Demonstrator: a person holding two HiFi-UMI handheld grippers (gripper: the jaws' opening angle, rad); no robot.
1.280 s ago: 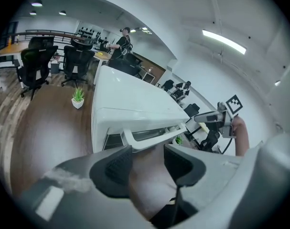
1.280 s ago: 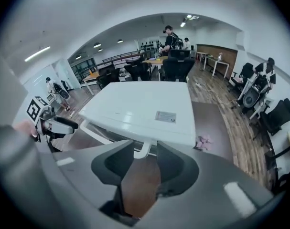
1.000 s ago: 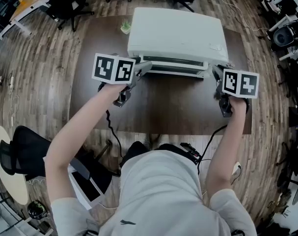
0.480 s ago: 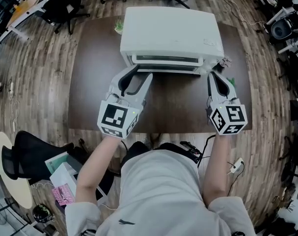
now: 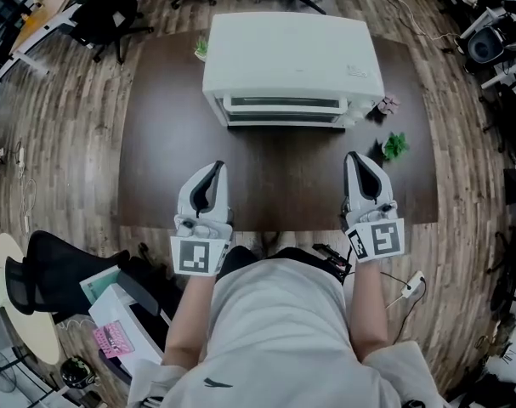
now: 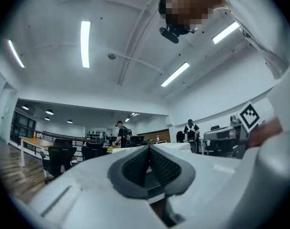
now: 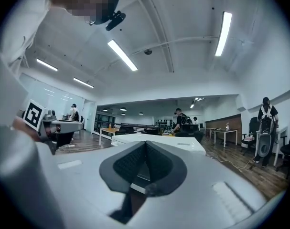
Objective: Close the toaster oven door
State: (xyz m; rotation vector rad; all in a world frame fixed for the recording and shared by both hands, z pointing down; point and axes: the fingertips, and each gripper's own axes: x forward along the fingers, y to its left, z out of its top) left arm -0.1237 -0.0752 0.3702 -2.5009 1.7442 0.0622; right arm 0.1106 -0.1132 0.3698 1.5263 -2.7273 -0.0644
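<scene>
A white toaster oven (image 5: 292, 58) stands at the far middle of the dark brown table (image 5: 283, 181), its front door (image 5: 283, 110) upright against the body. Both grippers are held apart from it, near the table's front edge. My left gripper (image 5: 217, 167) is shut with nothing between its pads, and its tips point at the oven. My right gripper (image 5: 353, 156) is shut and empty too. In the left gripper view the black pads (image 6: 140, 163) meet in front of the oven's white top (image 6: 180, 148). The right gripper view shows the same, pads (image 7: 133, 163) together below the oven (image 7: 176, 141).
A small green plant (image 5: 395, 146) and a small pinkish thing (image 5: 387, 104) sit right of the oven, and another small plant (image 5: 201, 48) at its back left. A black office chair (image 5: 45, 270) stands at my left. Desks, chairs and people fill the room behind.
Both grippers have drawn back from the oven's front corners to the table's near edge. The left jaws, open before, have closed. The oven door now stands flush.
</scene>
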